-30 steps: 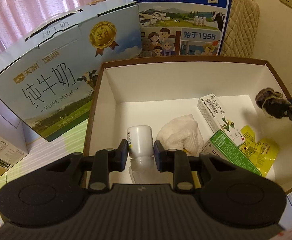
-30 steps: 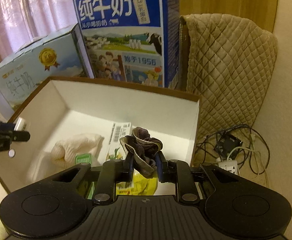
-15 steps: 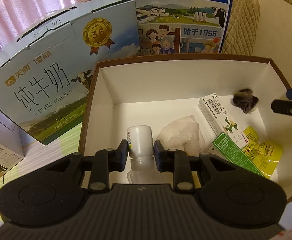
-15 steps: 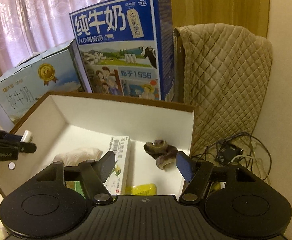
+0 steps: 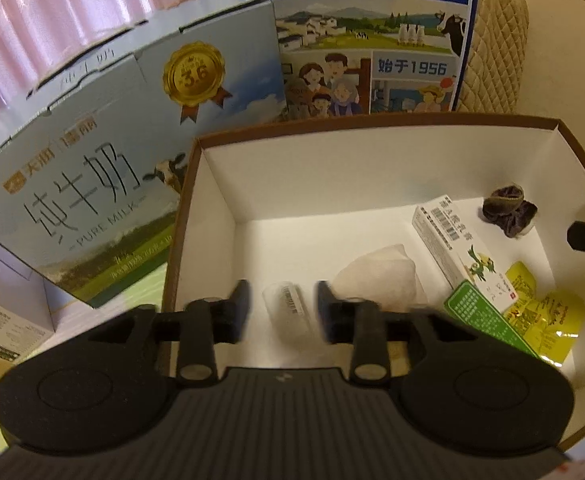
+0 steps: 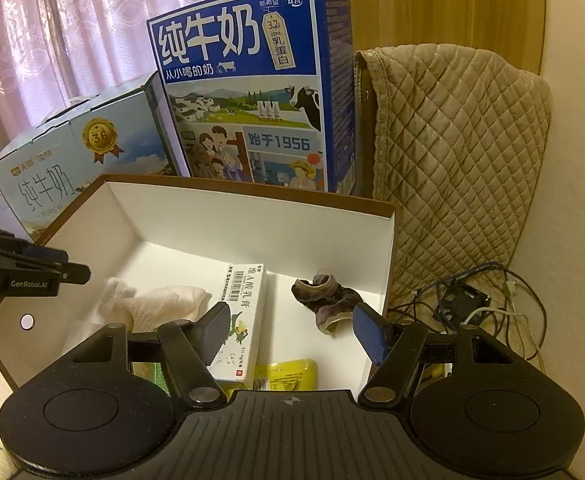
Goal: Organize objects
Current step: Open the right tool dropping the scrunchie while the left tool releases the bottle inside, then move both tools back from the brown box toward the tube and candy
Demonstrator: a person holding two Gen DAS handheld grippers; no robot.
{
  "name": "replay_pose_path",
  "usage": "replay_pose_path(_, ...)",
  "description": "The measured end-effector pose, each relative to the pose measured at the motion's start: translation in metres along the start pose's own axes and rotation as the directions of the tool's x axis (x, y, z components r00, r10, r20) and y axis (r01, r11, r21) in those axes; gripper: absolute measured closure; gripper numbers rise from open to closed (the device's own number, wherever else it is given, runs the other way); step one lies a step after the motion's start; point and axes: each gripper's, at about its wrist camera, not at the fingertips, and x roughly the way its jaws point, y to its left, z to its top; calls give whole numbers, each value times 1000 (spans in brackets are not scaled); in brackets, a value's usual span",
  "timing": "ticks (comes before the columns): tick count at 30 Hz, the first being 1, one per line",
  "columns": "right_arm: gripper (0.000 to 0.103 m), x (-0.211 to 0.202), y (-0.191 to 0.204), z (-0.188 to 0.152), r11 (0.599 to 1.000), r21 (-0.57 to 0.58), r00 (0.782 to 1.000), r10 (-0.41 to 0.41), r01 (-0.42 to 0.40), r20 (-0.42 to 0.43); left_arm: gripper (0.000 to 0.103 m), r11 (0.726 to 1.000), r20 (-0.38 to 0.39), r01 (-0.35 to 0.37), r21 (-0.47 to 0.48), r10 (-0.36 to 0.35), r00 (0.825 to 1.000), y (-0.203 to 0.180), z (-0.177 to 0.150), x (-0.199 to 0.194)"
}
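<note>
A brown-rimmed white box point(image 5: 372, 168) holds a white cloth point(image 5: 376, 280), a white ointment carton point(image 5: 452, 248), a green packet point(image 5: 480, 316), yellow sachets point(image 5: 540, 312) and a dark scrunchie point(image 5: 510, 210). My left gripper point(image 5: 280, 312) is open over the box's near left; a blurred small white bottle point(image 5: 286, 312) lies loose between its fingers. My right gripper point(image 6: 288, 334) is open and empty over the box's right side, with the scrunchie point(image 6: 326, 296) lying on the floor of the box point(image 6: 252, 216) just ahead.
A pale blue milk carton point(image 5: 92, 168) stands left of the box and a dark blue milk carton point(image 6: 252, 92) behind it. A quilted beige cover point(image 6: 460, 152) and tangled cables point(image 6: 476, 300) lie to the right by the wall.
My right gripper opened and dropped the scrunchie into the box, then drew back. My left gripper has just opened, letting go of the white bottle.
</note>
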Motion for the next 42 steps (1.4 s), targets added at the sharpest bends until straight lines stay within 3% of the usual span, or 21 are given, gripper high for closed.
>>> replay_pose_path(1,38,0,0,0,1000,1,1000,0,0,1,42,1000,8,-5,0,5,1000,0,0,-1)
replay_pose_path(2,38,-1,1,0,1000,1,1000,1,-1,2,37,1000,16,-7,2,7,1000,1,1,-3)
replay_pose_path(9,36,-12,5,-5,1000,1,1000,13,-13,9,26,1000,25,4,-15,-4,1000,6,-3,-15)
replay_pose_path(24,33,-71,16,-26,998,27,997,48,-49,53,22,992,64,77,-102,-71,995,10,-33,-84)
replay_pose_path(42,32,-154,47,-72,993,34,990,113,-116,90,22,979,91,101,-176,-86,992,-7,-107,-184)
